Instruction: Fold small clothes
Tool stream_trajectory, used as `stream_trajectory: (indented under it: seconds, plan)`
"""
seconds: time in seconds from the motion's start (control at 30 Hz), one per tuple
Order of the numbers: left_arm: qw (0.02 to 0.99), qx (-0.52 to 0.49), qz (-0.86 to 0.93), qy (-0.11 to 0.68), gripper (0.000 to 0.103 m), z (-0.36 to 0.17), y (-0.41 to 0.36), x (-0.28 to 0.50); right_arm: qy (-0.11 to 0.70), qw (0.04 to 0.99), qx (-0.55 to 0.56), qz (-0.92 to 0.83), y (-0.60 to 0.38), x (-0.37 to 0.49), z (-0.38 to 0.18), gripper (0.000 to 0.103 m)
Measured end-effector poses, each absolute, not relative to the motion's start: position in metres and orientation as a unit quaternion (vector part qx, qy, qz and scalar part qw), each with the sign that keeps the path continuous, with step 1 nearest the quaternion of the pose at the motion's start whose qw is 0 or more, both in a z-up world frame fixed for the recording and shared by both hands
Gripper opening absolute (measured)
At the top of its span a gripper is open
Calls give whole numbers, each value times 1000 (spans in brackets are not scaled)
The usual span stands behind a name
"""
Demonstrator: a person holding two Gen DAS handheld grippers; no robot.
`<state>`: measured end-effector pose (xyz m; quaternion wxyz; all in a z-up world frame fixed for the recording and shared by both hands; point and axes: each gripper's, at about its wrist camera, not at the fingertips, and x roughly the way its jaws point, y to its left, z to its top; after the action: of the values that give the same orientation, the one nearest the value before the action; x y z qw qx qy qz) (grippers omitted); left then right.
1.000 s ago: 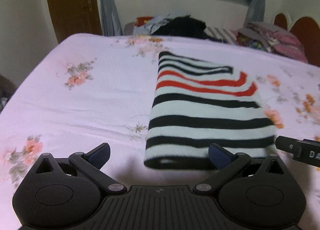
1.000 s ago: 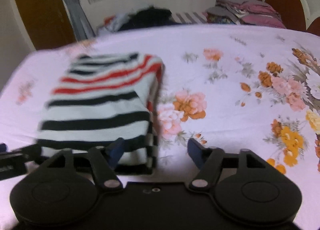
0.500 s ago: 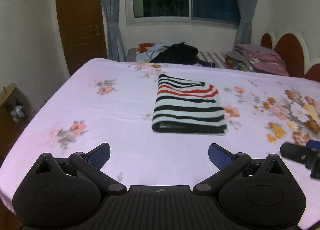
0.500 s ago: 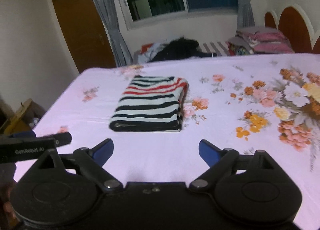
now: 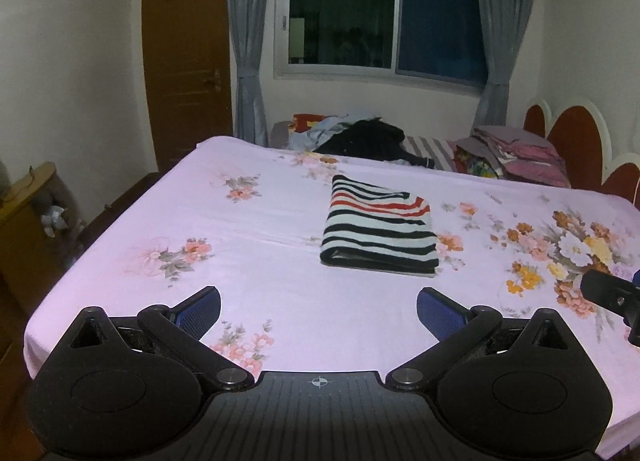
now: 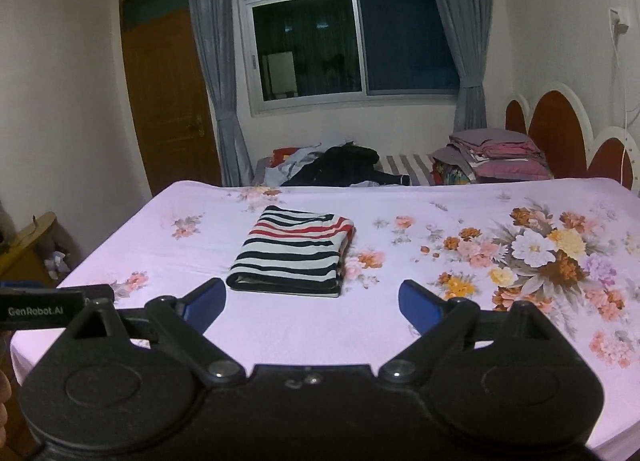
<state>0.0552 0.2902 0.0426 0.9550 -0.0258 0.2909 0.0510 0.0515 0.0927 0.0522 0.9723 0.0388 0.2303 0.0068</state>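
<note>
A folded striped garment (image 5: 378, 227) (image 6: 294, 251), black and white with two red bands, lies flat in the middle of the bed's pink floral sheet (image 5: 260, 269) (image 6: 400, 321). My left gripper (image 5: 318, 303) hangs open well back from it, over the near edge of the bed, with nothing between its blue pads. My right gripper (image 6: 312, 297) is open too, just as far back and empty. Each gripper's black body shows at the edge of the other's view.
A heap of unfolded clothes (image 5: 360, 137) (image 6: 332, 165) and a stack of folded bedding (image 5: 516, 157) (image 6: 496, 153) lie beyond the bed under the window. A headboard (image 6: 556, 133) stands at right, a wooden door (image 5: 184, 61) and low shelf (image 5: 24, 221) at left.
Both grippers have pulled back and up from the folded garment's near edge, so it now looks small and distant. The right gripper's jaws have widened.
</note>
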Motion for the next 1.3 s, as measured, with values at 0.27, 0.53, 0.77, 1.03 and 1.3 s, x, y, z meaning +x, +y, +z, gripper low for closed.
stream_trajectory:
  seconds: [0.27,0.53,0.77,1.03,1.3]
  plan:
    - [957,-21,51,286,103,46,288,45,229,973,38,3,94,42,50,94]
    - [959,-16,49,279,103,51,281,46,224,974,41,1,91,37,52,94]
    - [959,-13,53,279,103,52,279,46,223,974,45,-2,88,34,54,94]
    - [959,-9,54,280,103,52,274,47,224,973,45,1,88,34,53,94]
    - [958,-8,51,283,103,52,268,49,222,974,46,-1,88,36,51,94]
